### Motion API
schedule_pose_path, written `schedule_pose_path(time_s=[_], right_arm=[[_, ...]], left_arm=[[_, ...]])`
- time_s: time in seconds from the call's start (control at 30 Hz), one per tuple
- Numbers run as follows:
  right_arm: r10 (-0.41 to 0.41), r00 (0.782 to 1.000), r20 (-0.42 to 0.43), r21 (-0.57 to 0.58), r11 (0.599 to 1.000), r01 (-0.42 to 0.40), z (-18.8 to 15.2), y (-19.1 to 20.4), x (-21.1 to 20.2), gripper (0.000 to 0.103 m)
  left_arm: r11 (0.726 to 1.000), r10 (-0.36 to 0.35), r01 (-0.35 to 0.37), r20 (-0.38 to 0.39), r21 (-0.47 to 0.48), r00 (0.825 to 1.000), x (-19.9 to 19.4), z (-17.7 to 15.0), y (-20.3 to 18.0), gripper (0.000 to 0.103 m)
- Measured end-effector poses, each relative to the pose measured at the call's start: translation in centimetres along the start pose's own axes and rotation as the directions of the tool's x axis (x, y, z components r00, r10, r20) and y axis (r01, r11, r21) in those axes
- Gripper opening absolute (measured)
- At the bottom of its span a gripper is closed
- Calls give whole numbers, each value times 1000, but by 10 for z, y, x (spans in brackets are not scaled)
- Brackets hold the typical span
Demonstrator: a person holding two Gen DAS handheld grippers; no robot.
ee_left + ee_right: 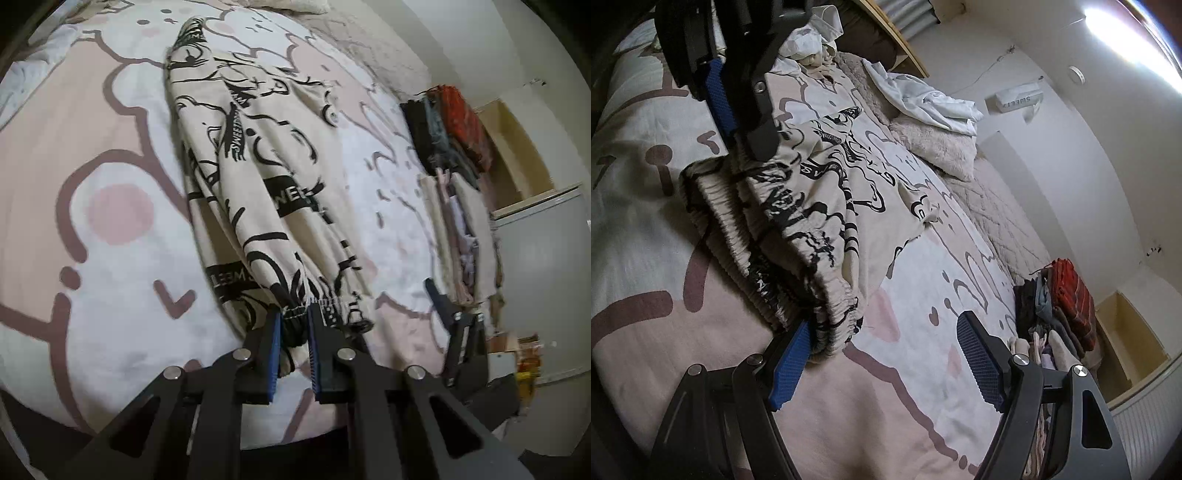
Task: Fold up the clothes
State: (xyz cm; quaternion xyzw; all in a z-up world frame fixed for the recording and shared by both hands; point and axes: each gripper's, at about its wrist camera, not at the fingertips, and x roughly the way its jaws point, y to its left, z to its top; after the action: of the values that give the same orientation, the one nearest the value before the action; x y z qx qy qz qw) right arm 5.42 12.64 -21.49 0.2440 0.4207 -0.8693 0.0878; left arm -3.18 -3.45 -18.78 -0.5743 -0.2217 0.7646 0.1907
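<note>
1. My left gripper (295, 325) jaws pinch the elastic waistband of the cream trousers with black printed lettering (258, 147), stretched along the pink-and-white patterned bed (110, 206)
2. My right gripper (886, 358) jaws gape wide beside the waistband's other end; I should bite there squarely, level with the left

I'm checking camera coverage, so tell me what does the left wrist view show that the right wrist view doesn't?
Only the left wrist view shows the left gripper head-on, its blue pads shut on the gathered waistband of the printed trousers, and their full length lying up the bed.

Only the right wrist view shows the right gripper wide open, one pad beside the waistband, plus the fluffy pillow, the crumpled white sheet and the wall box.

Both show the trousers, the cartoon bedspread and the stack of folded clothes at the bed's edge.
</note>
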Motion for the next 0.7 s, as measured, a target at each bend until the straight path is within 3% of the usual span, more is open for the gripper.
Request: schedule_pose_path(time_s=[0.1, 0.2, 0.7], right_arm=[[0, 1000, 0, 2, 1000, 0, 0, 0, 0, 78], [-3, 1000, 0, 2, 1000, 3, 0, 0, 0, 78], [1, 1000, 1, 8, 1000, -1, -2, 0, 0, 78]], left_arm=[[999, 11, -11, -12, 35, 1000, -1, -7, -5, 24], [998, 12, -10, -31, 60, 999, 2, -10, -12, 24], [999, -38, 35, -60, -40, 998, 13, 8, -1, 24]])
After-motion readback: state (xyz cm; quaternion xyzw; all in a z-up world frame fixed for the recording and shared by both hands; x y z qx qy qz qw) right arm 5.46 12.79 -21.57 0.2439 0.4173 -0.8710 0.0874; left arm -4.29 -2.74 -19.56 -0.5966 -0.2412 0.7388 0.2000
